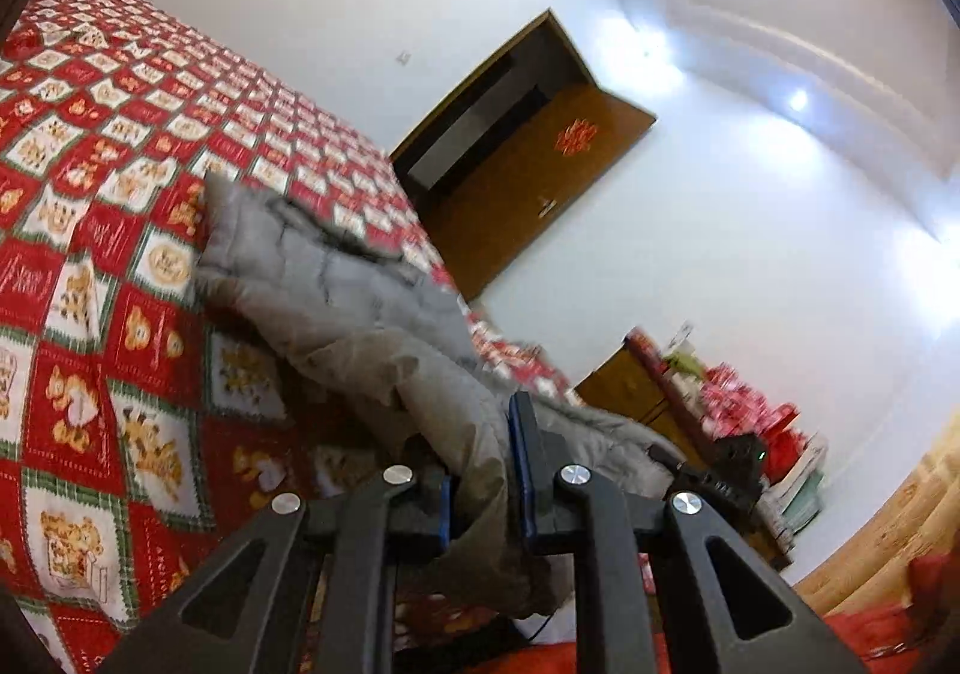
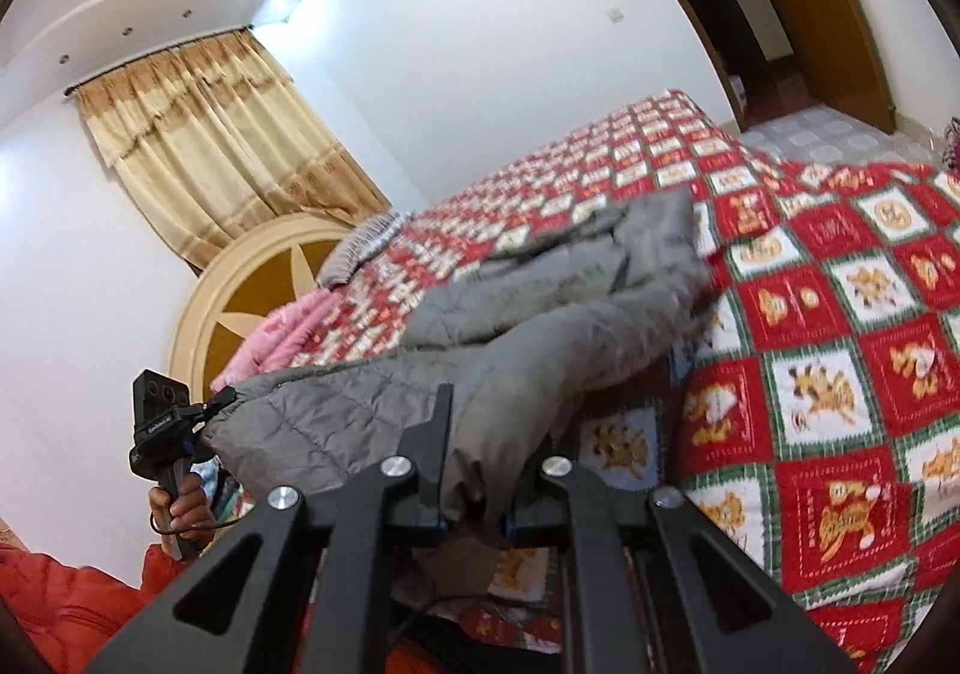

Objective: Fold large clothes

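While both grippers (image 1: pixel 486 470) (image 2: pixel 474 470) clamp jacket (image 1: pixel 336 296), on bedspread (image 1: pixel 90 194)

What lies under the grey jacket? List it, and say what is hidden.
Under the grey jacket lies the red checked bedspread. Both grippers, left and right, pinch its near edge. Whatever the jacket covers cannot be seen.

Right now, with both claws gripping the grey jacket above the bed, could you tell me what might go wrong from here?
Possible risks:
1. The left claw pinches only a thin bunched edge of the grey jacket, so the fabric could slip out under a pull.
2. The right claw holds a crumpled fold, so the fold line may come out uneven.
3. Most of the jacket drags across the patterned bedspread and could rumple it.
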